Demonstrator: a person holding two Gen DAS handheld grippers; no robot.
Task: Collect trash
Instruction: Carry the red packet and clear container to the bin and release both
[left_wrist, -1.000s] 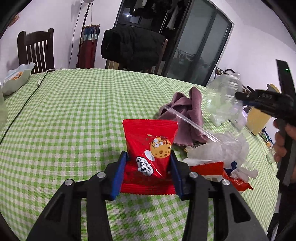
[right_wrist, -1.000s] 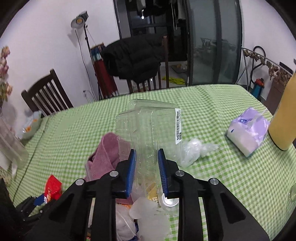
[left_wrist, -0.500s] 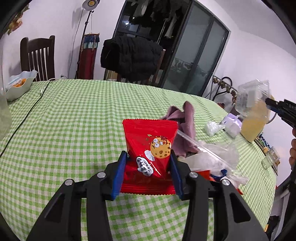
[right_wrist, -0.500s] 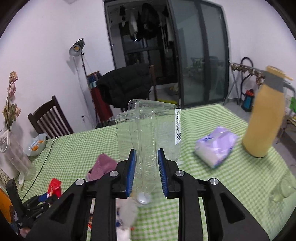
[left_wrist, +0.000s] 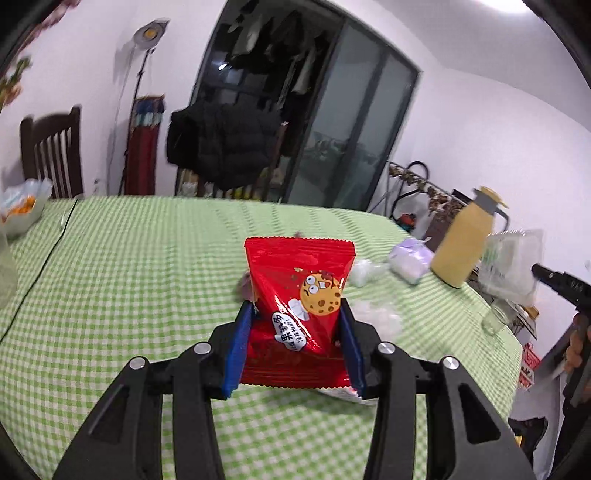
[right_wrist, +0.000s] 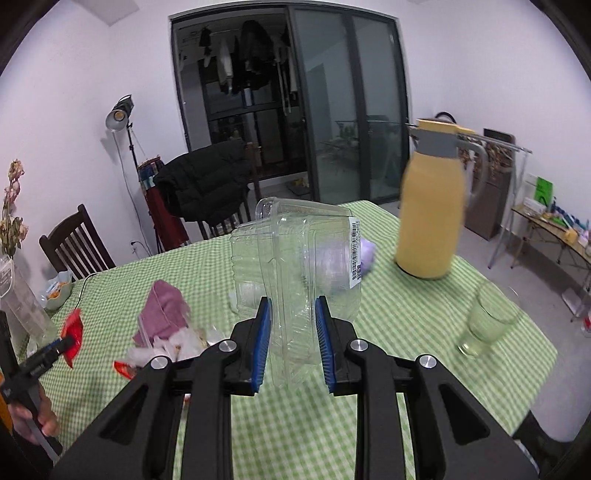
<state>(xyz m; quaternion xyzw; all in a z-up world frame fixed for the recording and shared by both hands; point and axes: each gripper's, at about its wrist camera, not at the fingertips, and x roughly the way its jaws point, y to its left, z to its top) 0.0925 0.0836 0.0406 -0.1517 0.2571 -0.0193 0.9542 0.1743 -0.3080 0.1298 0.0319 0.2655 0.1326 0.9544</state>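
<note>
A: What does each tool hold?
B: The left tool (left_wrist: 295, 334) grips the red snack packet (left_wrist: 300, 306), upright, clear of the table (left_wrist: 147, 266). The right tool (right_wrist: 291, 341) pinches the clear plastic container (right_wrist: 295, 266), long axis upright.
A: And what's left?
B: Wrappers (right_wrist: 162, 347) beside the purple cloth (right_wrist: 166, 310), left of the right tool, likely nearer the left one

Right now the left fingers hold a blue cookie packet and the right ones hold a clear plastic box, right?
Not quite. The cookie packet in the left fingers is red, as the left wrist view shows. The right fingers do hold the clear plastic box.
</note>
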